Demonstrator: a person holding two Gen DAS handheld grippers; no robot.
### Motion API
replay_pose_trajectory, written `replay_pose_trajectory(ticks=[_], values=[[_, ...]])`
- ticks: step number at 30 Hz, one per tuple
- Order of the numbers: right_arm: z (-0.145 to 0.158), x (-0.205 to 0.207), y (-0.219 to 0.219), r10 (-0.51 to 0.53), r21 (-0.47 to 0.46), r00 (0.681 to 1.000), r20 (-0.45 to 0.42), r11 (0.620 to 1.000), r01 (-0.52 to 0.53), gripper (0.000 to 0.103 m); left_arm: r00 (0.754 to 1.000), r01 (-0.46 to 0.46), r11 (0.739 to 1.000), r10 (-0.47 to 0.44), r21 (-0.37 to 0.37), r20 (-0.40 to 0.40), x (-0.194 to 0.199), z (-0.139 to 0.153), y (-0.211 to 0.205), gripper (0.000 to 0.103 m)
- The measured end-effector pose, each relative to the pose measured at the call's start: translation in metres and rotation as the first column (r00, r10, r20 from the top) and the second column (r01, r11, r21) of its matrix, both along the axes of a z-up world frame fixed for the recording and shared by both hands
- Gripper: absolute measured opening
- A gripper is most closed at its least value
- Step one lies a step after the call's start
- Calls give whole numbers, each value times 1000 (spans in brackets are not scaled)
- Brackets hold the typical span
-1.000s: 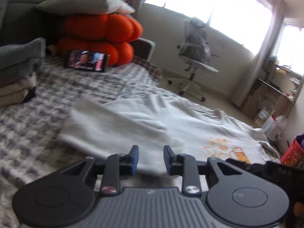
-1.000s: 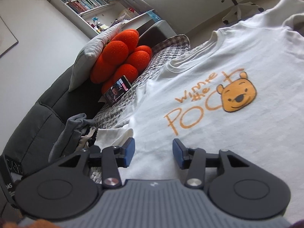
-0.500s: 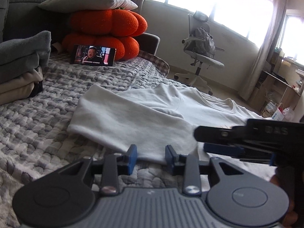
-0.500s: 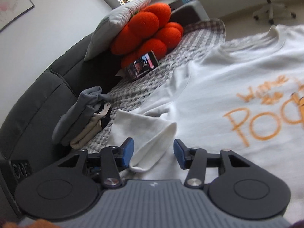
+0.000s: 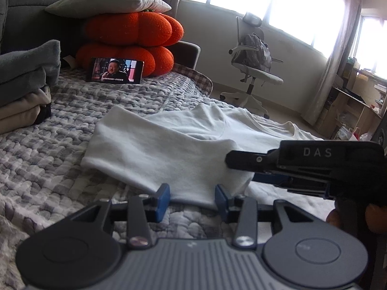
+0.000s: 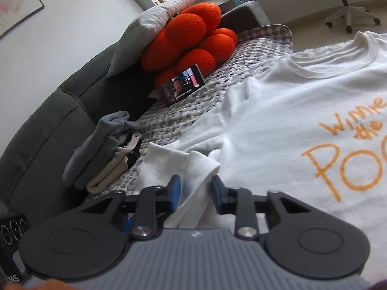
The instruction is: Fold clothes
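A white T-shirt (image 6: pixel 278 111) with orange lettering lies flat on the quilted bed cover (image 5: pixel 43 159). Its near sleeve (image 5: pixel 157 154) points toward me. My left gripper (image 5: pixel 192 201) is low over the cover with its jaws opening, and the sleeve's hem lies between the blue pads without being pinched. My right gripper (image 6: pixel 196 191) is at the same sleeve (image 6: pixel 193 169). Its jaws are closing on a raised fold of the cloth, which fills the gap between the pads. In the left wrist view the right gripper (image 5: pixel 241 163) comes in from the right, over the sleeve.
A pile of folded clothes (image 5: pixel 21 91) lies at the left by the grey sofa back (image 6: pixel 43 130). Orange cushions (image 5: pixel 130 41) under a pillow, with a phone (image 5: pixel 115 70) propped against them, stand at the far end. An office chair (image 5: pixel 254 62) stands on the floor beyond.
My right gripper swung left from the printed chest to the sleeve and narrowed around a fold of it. My left jaws widened at the sleeve hem. The right gripper came into the left wrist view.
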State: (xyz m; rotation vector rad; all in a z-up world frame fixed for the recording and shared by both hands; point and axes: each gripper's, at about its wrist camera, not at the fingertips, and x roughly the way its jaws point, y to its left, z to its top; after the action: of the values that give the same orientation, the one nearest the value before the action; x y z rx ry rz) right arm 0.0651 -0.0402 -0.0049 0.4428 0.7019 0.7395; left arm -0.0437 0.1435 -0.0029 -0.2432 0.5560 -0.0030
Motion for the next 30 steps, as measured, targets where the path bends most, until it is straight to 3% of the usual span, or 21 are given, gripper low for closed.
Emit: replay_pose_trajectory(ticks=[5, 6, 12, 15, 19, 30], values=[[6, 3, -18, -113, 37, 993, 23, 993, 112, 35, 1000, 2, 1000, -2, 10, 1, 0, -1, -1, 43], [5, 6, -19, -120, 36, 993, 12, 992, 120, 41, 1000, 1, 1000, -1, 15, 2, 0, -1, -3, 43], [-3, 19, -6, -53, 26, 998, -42, 998, 55, 46, 1000, 1, 1000, -1, 17, 3, -1, -1, -3, 43], [0, 14, 0, -1, 22, 1000, -20, 1000, 1, 46, 1000, 12, 1000, -12, -1, 2, -1, -1, 0, 44], [2, 3, 10, 17, -52, 999, 37, 999, -15, 45, 1000, 21, 1000, -21, -2, 3, -1, -1, 1, 47], [4, -10, 5, 13, -33, 999, 50, 999, -12, 44, 999, 45, 999, -45, -7, 1, -2, -1, 0, 55]])
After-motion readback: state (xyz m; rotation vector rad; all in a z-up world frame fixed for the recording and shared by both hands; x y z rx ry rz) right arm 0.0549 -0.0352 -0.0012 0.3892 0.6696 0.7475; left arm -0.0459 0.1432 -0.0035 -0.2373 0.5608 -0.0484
